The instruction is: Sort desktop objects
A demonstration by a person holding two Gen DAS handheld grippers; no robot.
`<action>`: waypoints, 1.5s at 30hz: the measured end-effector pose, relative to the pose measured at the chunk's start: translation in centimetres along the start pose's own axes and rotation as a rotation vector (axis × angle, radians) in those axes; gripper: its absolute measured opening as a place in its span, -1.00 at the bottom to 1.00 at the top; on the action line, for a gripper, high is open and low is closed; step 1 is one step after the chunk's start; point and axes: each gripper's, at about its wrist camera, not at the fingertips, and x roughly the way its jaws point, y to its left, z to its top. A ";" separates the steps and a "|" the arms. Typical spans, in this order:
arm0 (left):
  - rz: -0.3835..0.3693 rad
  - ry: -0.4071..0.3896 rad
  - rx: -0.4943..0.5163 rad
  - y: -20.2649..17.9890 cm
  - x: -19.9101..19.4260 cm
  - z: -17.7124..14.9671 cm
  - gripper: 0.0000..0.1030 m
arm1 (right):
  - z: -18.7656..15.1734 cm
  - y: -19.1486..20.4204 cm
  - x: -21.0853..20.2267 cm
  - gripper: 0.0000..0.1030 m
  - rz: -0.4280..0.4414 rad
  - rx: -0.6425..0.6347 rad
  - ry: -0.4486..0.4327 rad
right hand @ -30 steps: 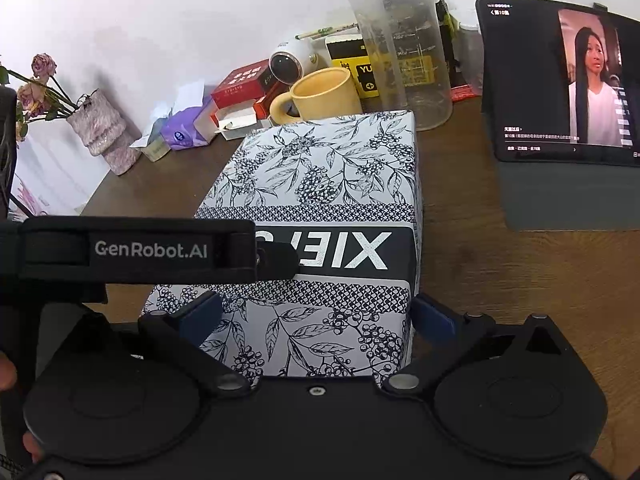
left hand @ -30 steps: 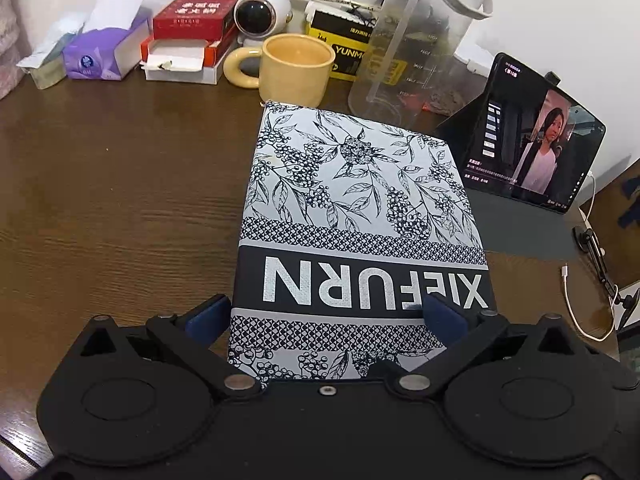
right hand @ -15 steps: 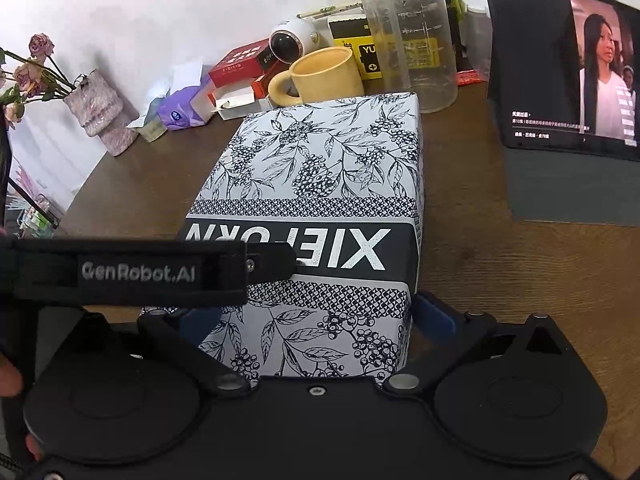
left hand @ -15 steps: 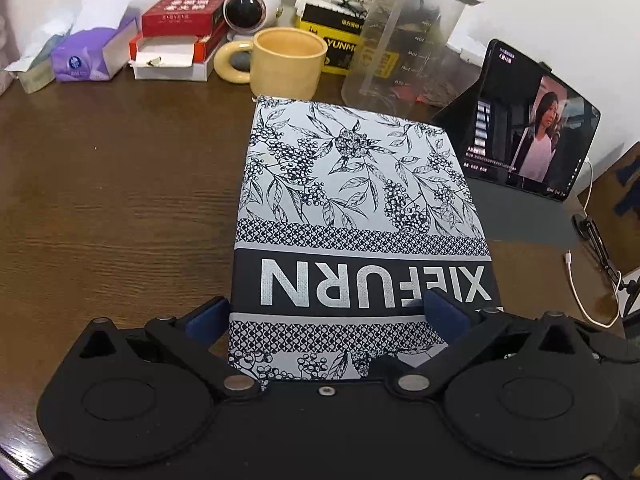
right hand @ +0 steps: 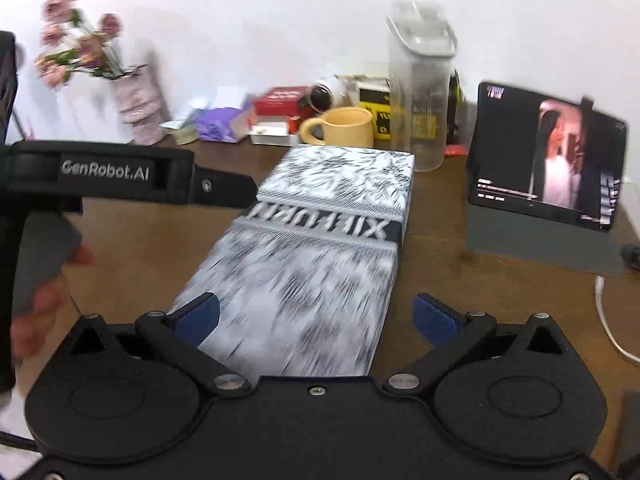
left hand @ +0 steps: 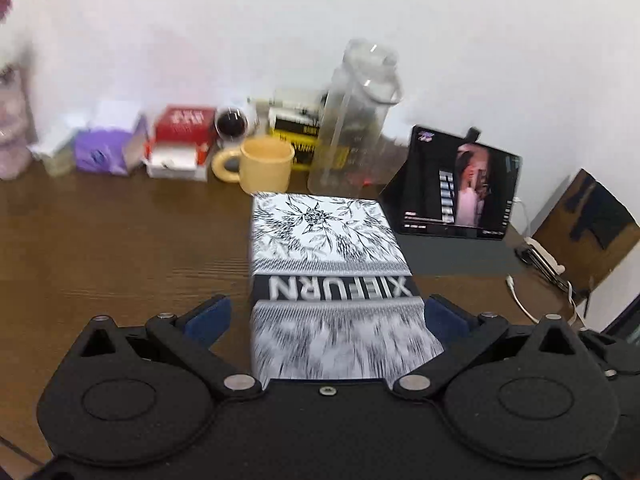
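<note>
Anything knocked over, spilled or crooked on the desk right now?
Nothing spilled or tipped. The box lies flat on the desk; mug, bottle and tablet stand upright. Both views are motion-blurred, so fine damage cannot be judged.

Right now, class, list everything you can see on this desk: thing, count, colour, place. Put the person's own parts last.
patterned box: one, black and white, desk centre, between both grippers' fingers
mug: one, yellow, behind the box
clear bottle: one, transparent, right of the mug
tablet: one, black, screen lit, propped at right
tissue pack: one, purple, back left
red box: one, on a white box, back row
yellow-black box: one, behind the mug
flowers in vase: one bunch, pink, far left
cable: one, white, right edge
desk: one, dark brown wood
left gripper: black, blue pads, open
right gripper: black, blue pads, open
hand: one, on the left gripper's handle
</note>
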 end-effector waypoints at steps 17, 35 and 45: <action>0.234 -0.001 -0.033 -3.9 -25.0 -16.5 1.00 | -14.6 8.4 -20.1 1.00 0.012 0.036 -0.031; 0.274 0.033 -0.017 -2.1 -30.1 -20.1 1.00 | -17.9 14.0 -22.3 1.00 0.010 0.108 -0.019; 0.280 0.007 -0.004 0.5 -29.9 -19.6 1.00 | -16.7 15.7 -20.8 1.00 -0.042 0.124 -0.023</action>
